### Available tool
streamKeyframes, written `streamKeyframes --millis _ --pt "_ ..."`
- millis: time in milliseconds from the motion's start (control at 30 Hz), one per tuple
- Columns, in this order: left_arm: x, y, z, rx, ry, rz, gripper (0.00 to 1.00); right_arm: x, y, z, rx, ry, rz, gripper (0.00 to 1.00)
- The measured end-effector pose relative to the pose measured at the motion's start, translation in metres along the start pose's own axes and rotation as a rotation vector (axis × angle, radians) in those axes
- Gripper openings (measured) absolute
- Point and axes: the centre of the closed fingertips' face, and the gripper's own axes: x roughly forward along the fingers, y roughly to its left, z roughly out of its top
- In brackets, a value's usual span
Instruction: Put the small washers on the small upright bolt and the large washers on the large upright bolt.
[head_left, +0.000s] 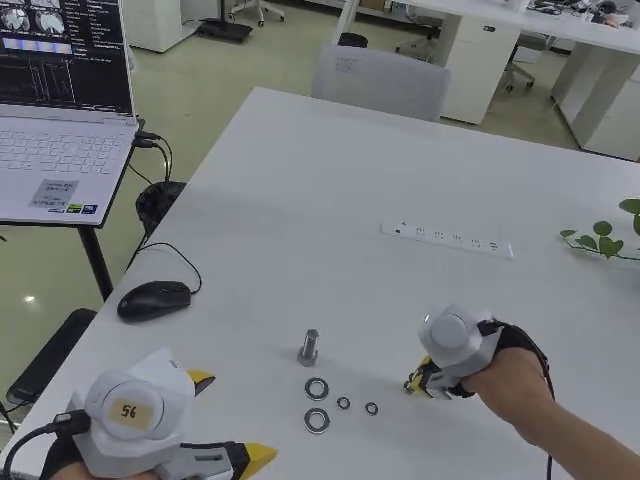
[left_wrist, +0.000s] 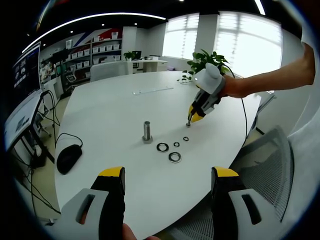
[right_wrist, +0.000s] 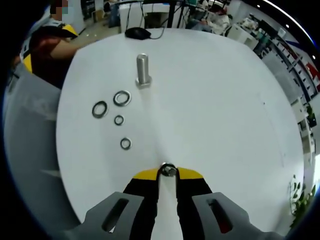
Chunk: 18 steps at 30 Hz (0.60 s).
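Presently the right hand-held gripper (right_wrist: 168, 174) pinches the small bolt (right_wrist: 168, 170).

Not much to read here tbh. The only clear one is "56", dark digits on a yellowish label (head_left: 129, 411) on the round top of the left gripper (head_left: 232, 417), down around 7 o'clock in the head view. The laptop (head_left: 60, 150) up at 10 o'clock has text on its screen (head_left: 65, 50) and a couple of stickers (head_left: 62, 196) on the palm rest, all too small and blurry to make out.
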Motion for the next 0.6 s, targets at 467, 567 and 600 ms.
streamKeyframes --millis 467,567,600 --pt "-0.002 0.004 0.002 -0.001 0.001 0.008 0.70 0.014 0.003 -0.005 0.022 0.015 0.014 0.14" --pt "-0.002 0.003 0.004 -0.001 -0.002 0.008 0.70 0.011 0.005 -0.004 0.019 0.011 0.022 0.15" --pt "-0.001 0.004 0.004 0.002 -0.001 0.007 0.70 0.010 0.005 -0.002 0.017 0.003 0.024 0.16"
